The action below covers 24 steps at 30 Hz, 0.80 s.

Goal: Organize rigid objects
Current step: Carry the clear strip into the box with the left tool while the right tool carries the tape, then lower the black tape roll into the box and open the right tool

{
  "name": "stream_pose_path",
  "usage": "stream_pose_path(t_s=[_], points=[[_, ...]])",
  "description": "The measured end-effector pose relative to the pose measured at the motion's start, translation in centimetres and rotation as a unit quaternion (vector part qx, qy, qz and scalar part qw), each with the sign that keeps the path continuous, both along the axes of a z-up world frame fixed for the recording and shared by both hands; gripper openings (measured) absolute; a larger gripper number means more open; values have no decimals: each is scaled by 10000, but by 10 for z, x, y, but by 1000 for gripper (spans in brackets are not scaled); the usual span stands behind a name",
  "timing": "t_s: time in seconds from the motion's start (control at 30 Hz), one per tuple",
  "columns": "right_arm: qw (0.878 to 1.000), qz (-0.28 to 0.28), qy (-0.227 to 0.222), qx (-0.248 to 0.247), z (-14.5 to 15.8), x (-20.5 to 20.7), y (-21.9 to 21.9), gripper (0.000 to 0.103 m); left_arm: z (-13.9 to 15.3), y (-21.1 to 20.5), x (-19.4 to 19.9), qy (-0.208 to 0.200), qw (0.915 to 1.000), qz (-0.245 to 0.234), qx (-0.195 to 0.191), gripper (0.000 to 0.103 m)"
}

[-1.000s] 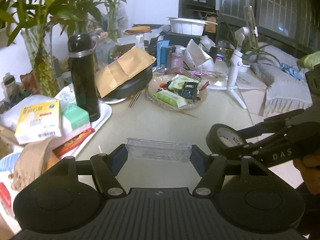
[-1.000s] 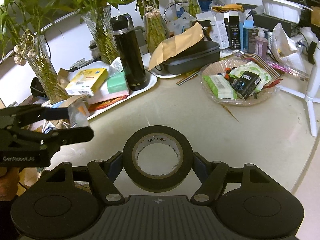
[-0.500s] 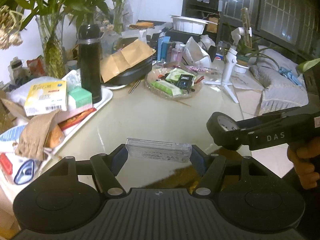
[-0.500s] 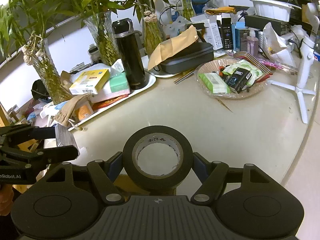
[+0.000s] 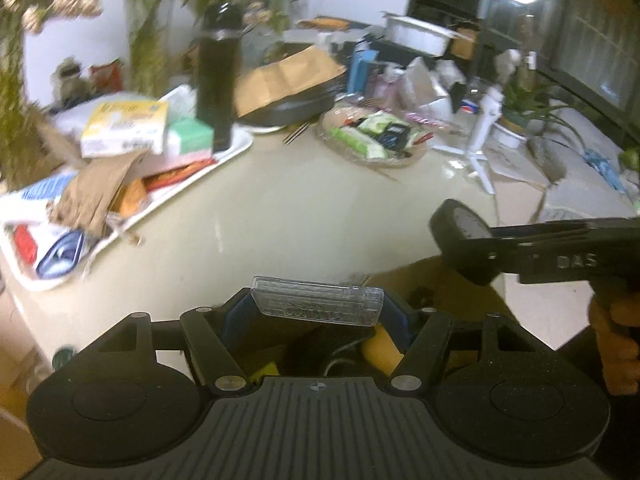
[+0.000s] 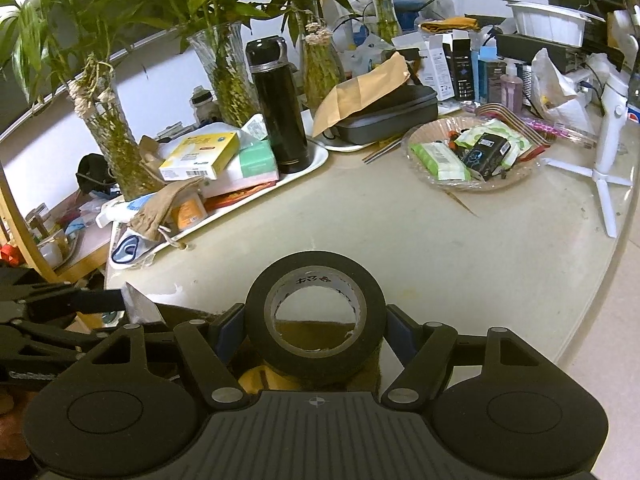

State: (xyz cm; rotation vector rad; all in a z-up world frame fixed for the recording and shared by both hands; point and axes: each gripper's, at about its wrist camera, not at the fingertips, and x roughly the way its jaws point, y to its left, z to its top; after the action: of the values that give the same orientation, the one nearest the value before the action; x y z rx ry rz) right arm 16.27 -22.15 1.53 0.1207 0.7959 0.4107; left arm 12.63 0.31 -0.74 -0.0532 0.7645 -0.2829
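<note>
While the left gripper clamps a clear plastic case, the right gripper clamps a black tape roll, both at the near edge of the table; beyond stands a black flask.

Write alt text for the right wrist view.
The right gripper holds a black tape roll upright above the edge of a cluttered table. Behind stand a black flask on a white tray, a bowl of packets, and vases.
</note>
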Motion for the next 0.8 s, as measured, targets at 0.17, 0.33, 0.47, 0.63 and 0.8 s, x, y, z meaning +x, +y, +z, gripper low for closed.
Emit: stream_pose_path(t_s=[0.17, 0.33, 0.47, 0.63, 0.8], points=[[10000, 33, -7, -16, 0, -5, 1, 75, -9, 8, 4, 351, 9978, 532, -168, 67], [10000, 50, 6, -5, 0, -10, 1, 75, -17, 21, 11, 636, 9920, 986, -462, 67], [9999, 107, -7, -14, 0, -13, 4, 75, -17, 26, 14, 637, 9892, 1001, -862, 68], [9999, 118, -23, -44, 0, -17, 4, 75, -10, 20, 8, 429, 9927, 792, -807, 75], [10000, 57, 0, -14, 0, -22, 0, 75, -4, 15, -1, 214, 9966, 622, -504, 80]])
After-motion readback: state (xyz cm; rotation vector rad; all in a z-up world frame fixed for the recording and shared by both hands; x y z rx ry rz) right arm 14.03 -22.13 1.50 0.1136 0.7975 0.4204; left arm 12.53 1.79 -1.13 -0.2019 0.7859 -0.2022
